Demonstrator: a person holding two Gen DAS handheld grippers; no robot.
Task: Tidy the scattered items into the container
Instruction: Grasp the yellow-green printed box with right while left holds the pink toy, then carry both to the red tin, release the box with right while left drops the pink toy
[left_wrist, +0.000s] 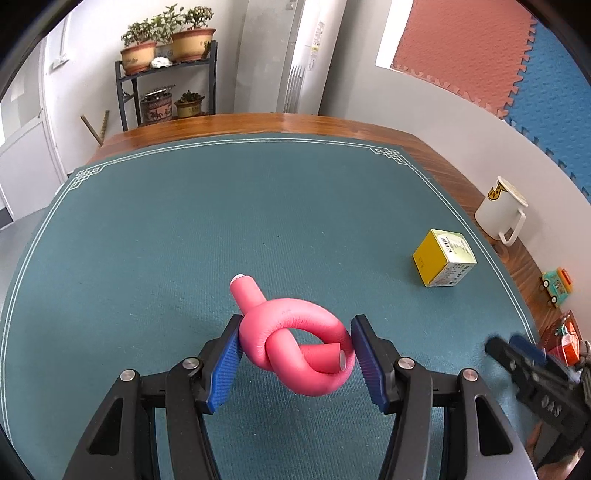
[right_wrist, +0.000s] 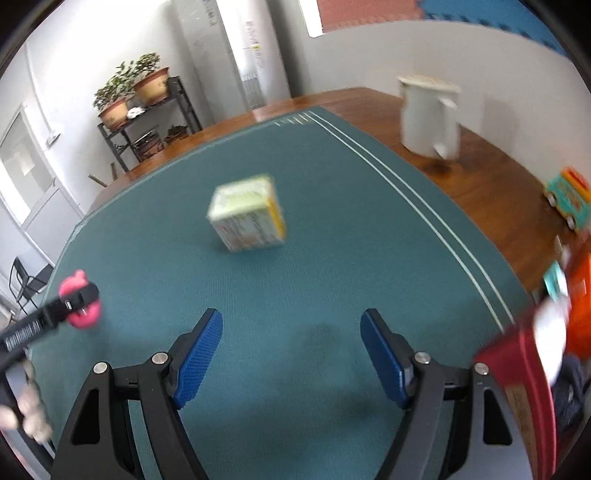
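Pink foam knot (left_wrist: 295, 347) is clamped between the left gripper's (left_wrist: 295, 363) blue pads, held up over the green mat (left_wrist: 221, 221). Right gripper (right_wrist: 291, 354) hangs with its fingers spread and nothing between them, pointing toward the yellow box (right_wrist: 245, 214) sitting on the mat. White mug (right_wrist: 430, 118) is off on the wooden table edge.
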